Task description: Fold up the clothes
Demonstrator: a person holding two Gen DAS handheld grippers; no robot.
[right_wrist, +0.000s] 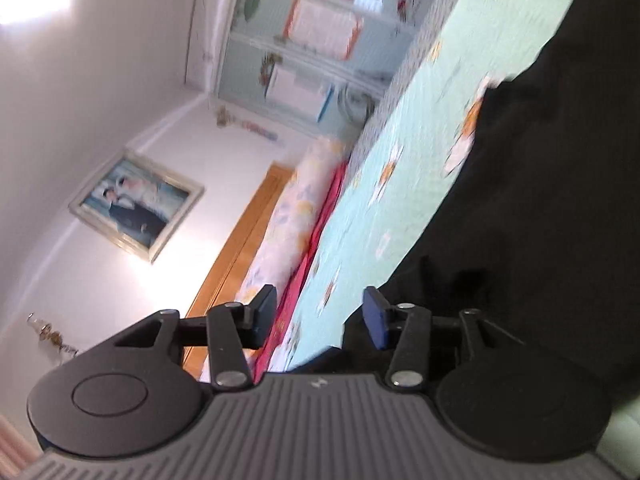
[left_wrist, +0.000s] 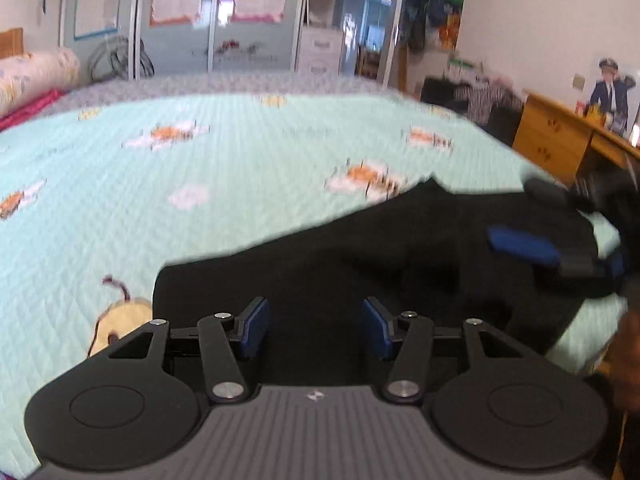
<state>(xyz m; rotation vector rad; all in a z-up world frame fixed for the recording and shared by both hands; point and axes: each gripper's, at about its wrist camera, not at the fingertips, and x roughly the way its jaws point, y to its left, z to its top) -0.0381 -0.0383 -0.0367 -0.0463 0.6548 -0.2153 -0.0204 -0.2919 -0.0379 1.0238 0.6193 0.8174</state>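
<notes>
A black garment (left_wrist: 380, 256) lies spread on the light-green bedspread (left_wrist: 200, 184), at the near right part of the bed. My left gripper (left_wrist: 316, 328) is open and empty, just above the garment's near edge. My right gripper (left_wrist: 560, 240) shows in the left wrist view at the far right, over the garment's right end; its blue pads (left_wrist: 520, 244) are visible there. In the right wrist view, rolled on its side, the right gripper (right_wrist: 320, 316) is open and empty beside the black garment (right_wrist: 540, 200), with the bedspread (right_wrist: 400, 184) behind.
A rolled floral quilt (left_wrist: 36, 72) and pink cloth (left_wrist: 28, 110) lie at the bed's far left by a wooden headboard (right_wrist: 240, 248). A wardrobe (left_wrist: 220, 20) stands behind the bed. A wooden desk (left_wrist: 568, 140) stands to the right.
</notes>
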